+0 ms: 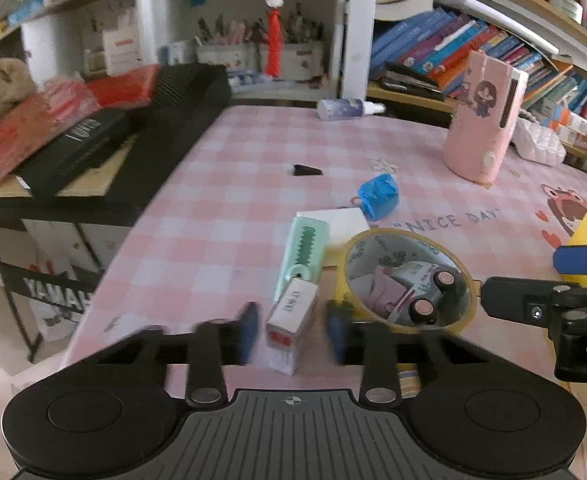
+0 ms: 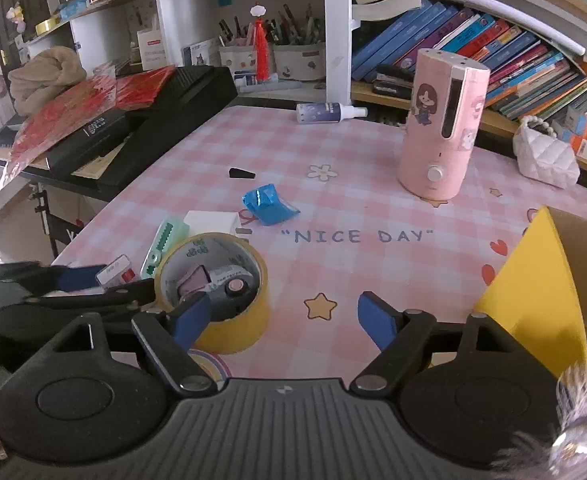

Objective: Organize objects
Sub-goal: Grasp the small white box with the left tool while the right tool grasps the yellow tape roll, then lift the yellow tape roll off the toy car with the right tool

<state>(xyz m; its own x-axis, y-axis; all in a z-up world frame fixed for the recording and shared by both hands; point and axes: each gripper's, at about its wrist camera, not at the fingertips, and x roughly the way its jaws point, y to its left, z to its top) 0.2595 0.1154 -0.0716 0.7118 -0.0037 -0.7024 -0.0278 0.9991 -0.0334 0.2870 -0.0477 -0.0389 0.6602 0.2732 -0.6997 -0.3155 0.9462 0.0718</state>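
Small box: a small white cardboard box with a red band and printed label (image 1: 291,326) lies on the pink checked tablecloth (image 1: 221,216), one end toward the camera; its print is too blurred to read.
Left gripper: the left gripper (image 1: 291,332) has its blue-padded fingers (image 1: 249,330) on either side of the box, a gap showing on each side; the tongs are apart.
Right gripper: the right gripper (image 2: 289,320) hangs above the cloth, tongs spread wide, nothing between them.
Tape roll: a yellow roll of packing tape (image 2: 217,292) lies flat at 3 o'clock of the box, just beside it, with a small grey toy car (image 2: 229,280) inside its core.
Green piece: a mint-green plastic case with a toothed edge (image 1: 303,252) lies at 12 o'clock of the box, touching it.
Farther off: a crumpled blue foil wrapper (image 1: 379,196), a tall pink cylindrical appliance with a cartoon girl sticker (image 1: 481,120), upright at 2 o'clock.
Carton: a yellow-flapped cardboard carton (image 2: 533,280) stands at the table's right edge.
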